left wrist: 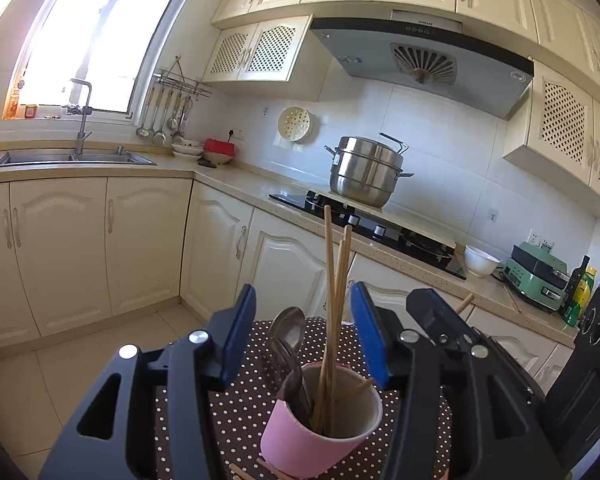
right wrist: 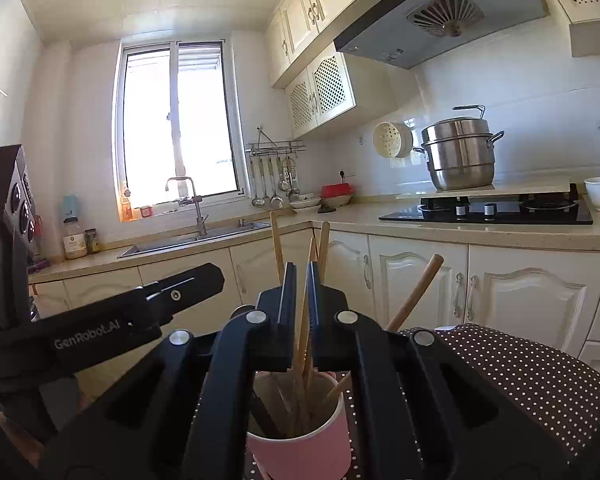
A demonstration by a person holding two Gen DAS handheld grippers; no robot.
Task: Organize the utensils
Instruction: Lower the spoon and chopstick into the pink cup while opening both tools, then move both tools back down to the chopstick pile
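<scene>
The pink cup (left wrist: 320,424) stood on the polka-dot cloth (left wrist: 236,400) covering the tabletop, at the 6 o'clock part of the left wrist view. It held several wooden chopsticks (left wrist: 332,304) standing nearly upright and a metal spoon (left wrist: 288,332) leaning toward 11 o'clock, bowl end up. Two more chopsticks lay on the cloth just beside the cup base, at 7 o'clock of it.

The left tongs (left wrist: 304,332) were released: the blue pads (left wrist: 240,332) stood well apart, one on each side of the spoon and chopsticks, touching neither. Nothing was gripped between them.

The right tongs (right wrist: 300,280) were clenched on chopsticks (right wrist: 302,344), the black fingers (right wrist: 288,300) pressed close together with the sticks running down between them into the pink cup (right wrist: 300,452) directly below. A thicker wooden handle (right wrist: 416,292) leaned out toward 1 o'clock, beside the right finger; whether it rested in the cup could not be told. The body of the left tool (right wrist: 100,320) reached in from 9 o'clock.

In the background a steel steamer pot (left wrist: 366,172) sat on the black hob (left wrist: 380,232), with a white bowl (left wrist: 480,262) at 3 o'clock of the hob.
</scene>
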